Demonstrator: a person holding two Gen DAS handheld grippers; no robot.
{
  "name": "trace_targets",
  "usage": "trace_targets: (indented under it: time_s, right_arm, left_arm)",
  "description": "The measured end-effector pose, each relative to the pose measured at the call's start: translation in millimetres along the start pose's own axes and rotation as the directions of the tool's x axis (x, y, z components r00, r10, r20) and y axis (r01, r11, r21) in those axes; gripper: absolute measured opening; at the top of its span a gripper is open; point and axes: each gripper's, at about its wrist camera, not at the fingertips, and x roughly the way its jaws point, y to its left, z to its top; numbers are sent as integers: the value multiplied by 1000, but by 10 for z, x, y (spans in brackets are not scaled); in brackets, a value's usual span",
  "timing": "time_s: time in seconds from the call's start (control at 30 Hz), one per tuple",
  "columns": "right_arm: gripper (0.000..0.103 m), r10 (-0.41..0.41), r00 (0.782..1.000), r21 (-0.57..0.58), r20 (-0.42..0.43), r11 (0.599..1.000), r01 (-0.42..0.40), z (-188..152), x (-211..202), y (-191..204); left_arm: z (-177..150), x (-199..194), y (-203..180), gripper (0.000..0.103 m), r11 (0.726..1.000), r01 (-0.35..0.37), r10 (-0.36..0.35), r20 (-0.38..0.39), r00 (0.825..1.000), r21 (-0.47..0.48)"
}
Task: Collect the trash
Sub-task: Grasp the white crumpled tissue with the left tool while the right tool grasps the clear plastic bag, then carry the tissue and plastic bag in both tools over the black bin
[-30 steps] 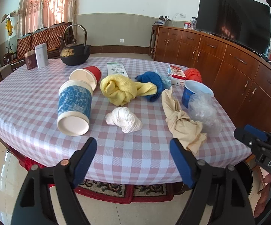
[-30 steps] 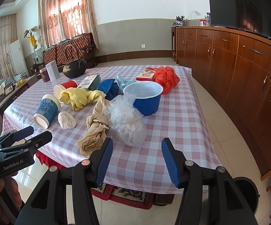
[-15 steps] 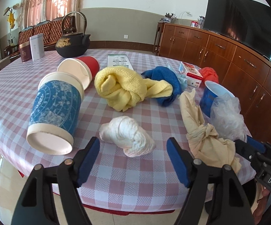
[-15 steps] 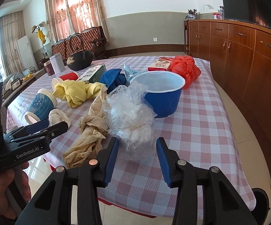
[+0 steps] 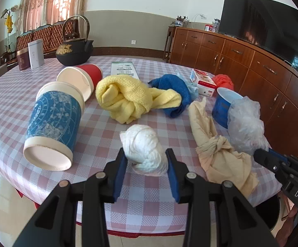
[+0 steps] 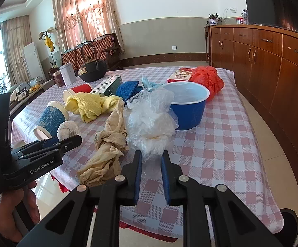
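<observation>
Both grippers clamp trash at the table's near edge.

The left gripper (image 5: 146, 162), its jaws just closed, grasps the white wad (image 5: 142, 147) at lower centre; the wad's long axis runs from upper left to lower right. The right gripper (image 6: 151, 161) pinches the near end of the clear bag (image 6: 151, 121), mid-frame beside the blue bowl (image 6: 188, 107), bulk rising away.
</observation>
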Motion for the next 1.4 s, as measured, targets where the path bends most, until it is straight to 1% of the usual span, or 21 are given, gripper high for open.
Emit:
trace_targets:
  time_s: [0.3, 0.53, 0.67, 0.9, 1.03, 1.27, 1.4]
  right_arm:
    - [18, -52, 996, 26, 73, 998, 50, -28, -540, -65]
    - [18, -141, 984, 80, 112, 988, 132, -196, -1085, -283]
    - [18, -204, 973, 109, 108, 975, 193, -345, -1389, -444]
    - [18, -309, 945, 177, 105, 941, 288, -604, -1877, -722]
    - [19, -360, 927, 210, 100, 919, 335, -737, -2096, -864]
    - [19, -425, 902, 260, 73, 882, 394, -950, -2362, -1159]
    - [19, -446, 894, 293, 42, 861, 416, -1097, -2447, -1333]
  left_arm:
    - [13, -355, -98, 39, 999, 27, -28, 42, 999, 24]
    - [-32, -684, -394, 39, 993, 89, -94, 68, 993, 75]
    - [-95, -830, -637, 39, 984, 141, -149, 67, 987, 113]
    - [-184, -1013, -1078, 39, 956, 223, -239, 63, 969, 188]
    - [-223, -1057, -1334, 39, 934, 268, -287, 50, 957, 235]
    - [-290, -1073, -1775, 39, 892, 335, -356, 16, 934, 303]
    - [-370, -1064, -2014, 39, 865, 371, -389, -17, 921, 338]
